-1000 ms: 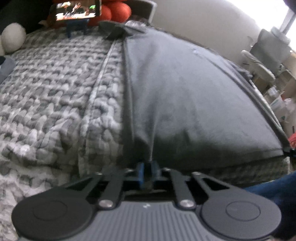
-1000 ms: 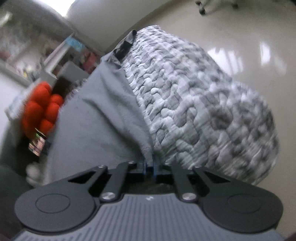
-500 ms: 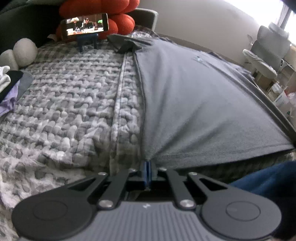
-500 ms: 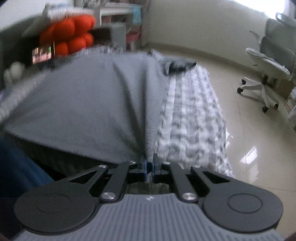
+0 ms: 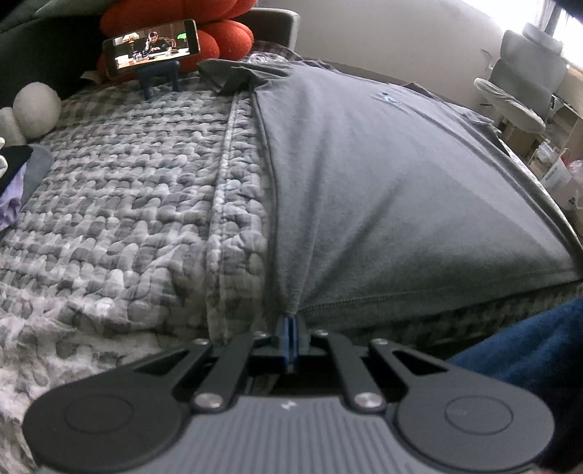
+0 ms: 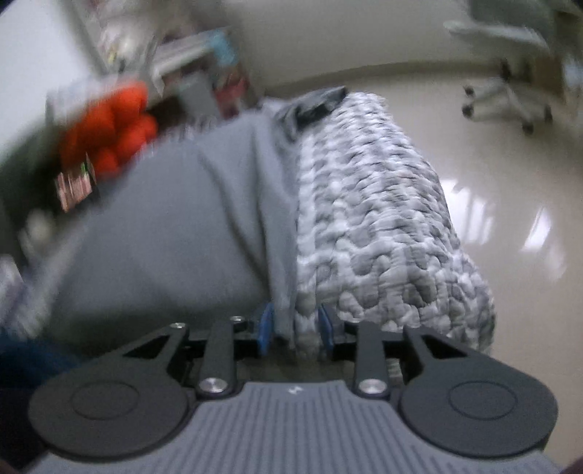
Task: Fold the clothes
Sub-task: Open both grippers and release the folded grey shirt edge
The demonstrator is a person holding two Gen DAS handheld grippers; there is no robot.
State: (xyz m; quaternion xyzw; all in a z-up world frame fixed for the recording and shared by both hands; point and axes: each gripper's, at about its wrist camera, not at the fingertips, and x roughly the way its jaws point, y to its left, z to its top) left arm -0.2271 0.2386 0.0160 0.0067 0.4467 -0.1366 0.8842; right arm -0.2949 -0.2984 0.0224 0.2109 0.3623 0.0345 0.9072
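- Left gripper (image 5: 289, 321): jaws clamped on the hem corner of the grey shirt (image 5: 382, 189), fabric pulled taut into creases.
- Right gripper (image 6: 296, 324): jaws apart, the shirt's other bottom corner hanging loose between them; view blurred.
- Shirt lies flat on the quilt (image 5: 127, 204), collar end far away, near the phone (image 5: 151, 42).
- Red cushion (image 5: 226, 29) behind the phone; chair (image 5: 521, 91) beyond the bed.
- Blue sleeve (image 5: 528, 350) at lower right.
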